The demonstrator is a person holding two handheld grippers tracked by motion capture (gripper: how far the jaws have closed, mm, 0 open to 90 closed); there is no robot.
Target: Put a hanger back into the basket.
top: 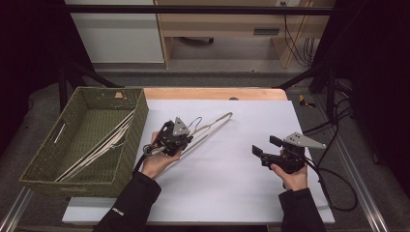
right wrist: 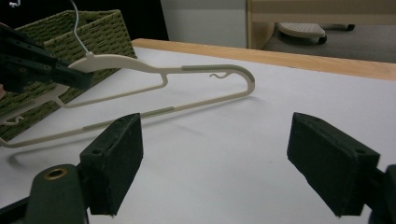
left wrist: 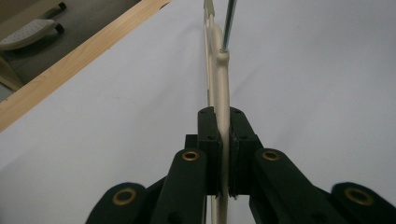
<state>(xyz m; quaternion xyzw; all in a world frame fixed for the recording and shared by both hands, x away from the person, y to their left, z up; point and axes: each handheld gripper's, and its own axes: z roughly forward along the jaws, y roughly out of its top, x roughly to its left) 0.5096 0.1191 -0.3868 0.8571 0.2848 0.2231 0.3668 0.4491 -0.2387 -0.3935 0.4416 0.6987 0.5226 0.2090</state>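
Observation:
A cream plastic clothes hanger [top: 212, 124] with a metal hook is held tilted over the white table, its far tip near the board. My left gripper [top: 169, 140] is shut on the hanger's shoulder close to the hook; in the left gripper view the hanger [left wrist: 219, 88] runs straight between the closed pads [left wrist: 208, 140]. From the right gripper view the hanger [right wrist: 187, 70] is lifted at its left end, where the left gripper [right wrist: 32, 65] clamps it. My right gripper [top: 263, 151] hovers open to the right with nothing between its pads [right wrist: 116, 158].
A green woven basket [top: 130, 145] stands at the table's left edge and holds several more pale hangers [top: 99, 145]. The white board [top: 232, 188] covers most of the wooden table [top: 212, 93]. Cables trail off the right side.

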